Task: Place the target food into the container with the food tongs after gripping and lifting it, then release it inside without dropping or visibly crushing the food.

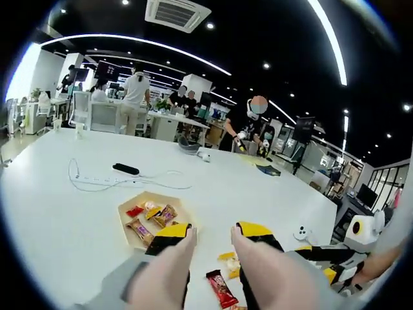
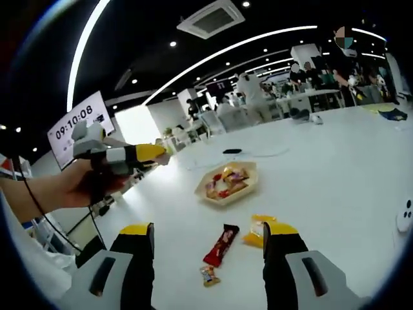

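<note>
— Fingers (image 2: 279,234) of the right gripper (image 2: 208,237)?
— Spread wide, clamping nothing; two yellow-tipped black jaws above the white table (image 2: 335,168).
— And the left gripper (image 1: 212,234)?
— Parted too, nothing between; blurred and close in its own view. Seen from the right gripper view as well, held up in a hand (image 2: 84,184) at the left, pointing across the table; there, impossible to say how its jaws stand.
— Between and around the right jaws?
— One red wrapped bar (image 2: 221,245) lying between them, one small wrapped candy (image 2: 209,276) just below it, one yellow packet (image 2: 257,236) touching the inner edge of the right jaw in the picture.
— The container?
— One pale hexagonal tray (image 2: 248,187) farther out, holding several wrapped snacks (image 2: 227,181), perhaps five; exact count unclear.
— Extra from the left gripper view?
— Tray just behind the left jaw, a white power strip (image 1: 97,181) with cable and a black remote-like object (image 1: 126,169) beyond it, a small white controller (image 1: 301,232) at the right.
— Extra from the right gripper view?
— A clock screen (image 2: 76,124) reading 09:10:08.
</note>
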